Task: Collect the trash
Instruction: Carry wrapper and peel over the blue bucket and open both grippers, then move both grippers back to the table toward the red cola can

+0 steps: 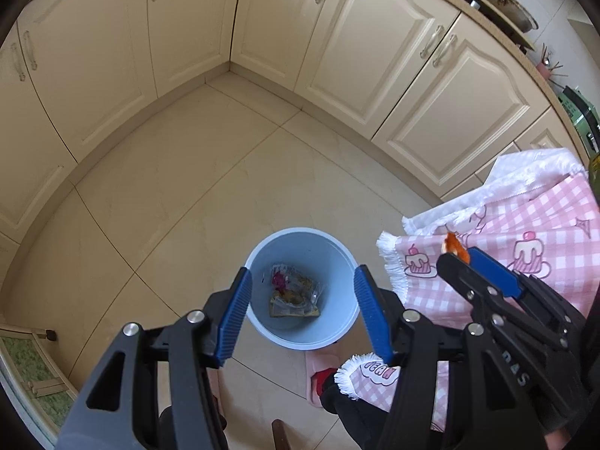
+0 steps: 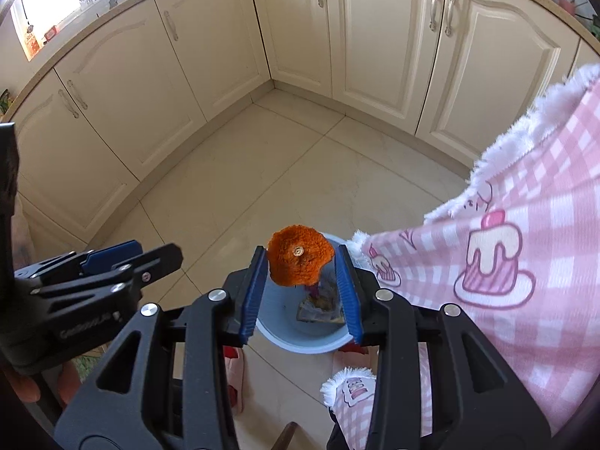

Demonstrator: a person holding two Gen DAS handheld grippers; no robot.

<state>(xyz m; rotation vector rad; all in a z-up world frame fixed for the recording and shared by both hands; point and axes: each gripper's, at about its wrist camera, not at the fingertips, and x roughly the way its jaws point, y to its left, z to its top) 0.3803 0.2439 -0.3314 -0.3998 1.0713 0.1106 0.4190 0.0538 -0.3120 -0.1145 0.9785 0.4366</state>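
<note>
Left tool (image 1: 302,273) spread wide, holding nothing, poised above the floor tiles (image 1: 180,195) and framing the light blue trash bin (image 1: 300,234) between its blue pads (image 1: 234,315). Inside the bin, at the bottom: crumpled clear wrappers (image 1: 294,296), so some collecting is judged done already. Further right, right tool (image 2: 300,252) closed to about half its span on an orange fuzzy scrap (image 2: 300,262), pinched edge to edge at the very fingertips and hanging over the near part of the bin's mouth. Looks light, soft and limp, with a small pale stud at its centre; probably takes no more than a gentle squeeze, and likely to flutter rather than drop straight, so worth releasing low and well inside the rim. Best held across its width, as now, since a grip on one edge would let it fold and slip. Hard to tell how firmly the pads bite. At the far right, a pink checked tablecloth (image 2: 543,225) with cake drawings and white fringe, draped off the surface just beside the bin, close enough to catch a stray drop.
</note>
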